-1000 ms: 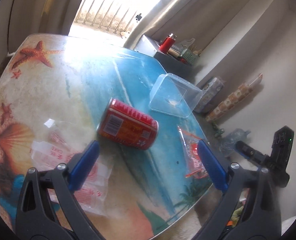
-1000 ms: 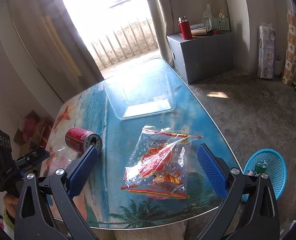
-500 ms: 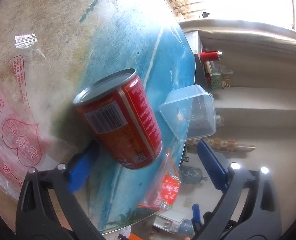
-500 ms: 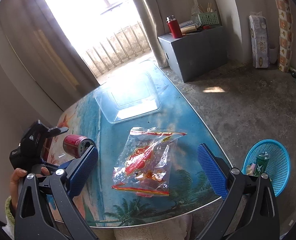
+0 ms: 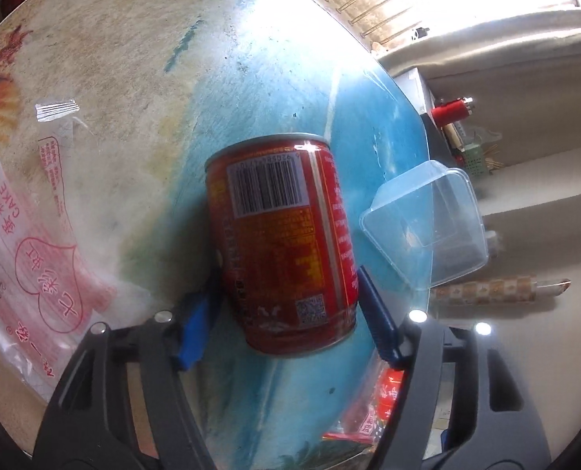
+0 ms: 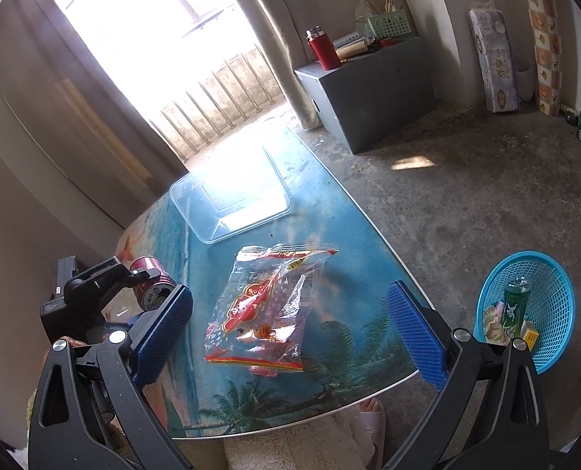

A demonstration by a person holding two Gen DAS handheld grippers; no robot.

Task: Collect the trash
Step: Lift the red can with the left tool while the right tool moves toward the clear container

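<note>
A red drink can (image 5: 286, 250) lies on its side on the beach-print table (image 5: 251, 78). My left gripper (image 5: 288, 274) straddles it, its jaws closing, and both blue pads (image 5: 200, 313) touch the can's sides. The right wrist view shows the same can (image 6: 153, 282) under the left gripper (image 6: 94, 286). My right gripper (image 6: 288, 291) hangs open above a clear snack bag with red print (image 6: 266, 309), apart from it. A clear pink-printed cake wrapper (image 5: 35, 254) lies to the left of the can.
A clear plastic container (image 6: 231, 203) sits upside down at the table's far side. On the floor to the right stands a blue basket (image 6: 556, 286) holding a green bottle and scraps. A grey box with a red flask stands by the curtain.
My left gripper came down onto the can, rolled, and narrowed from wide open until its pads reached the can's sides. The right gripper drifted a little over the snack bag and stayed open.
</note>
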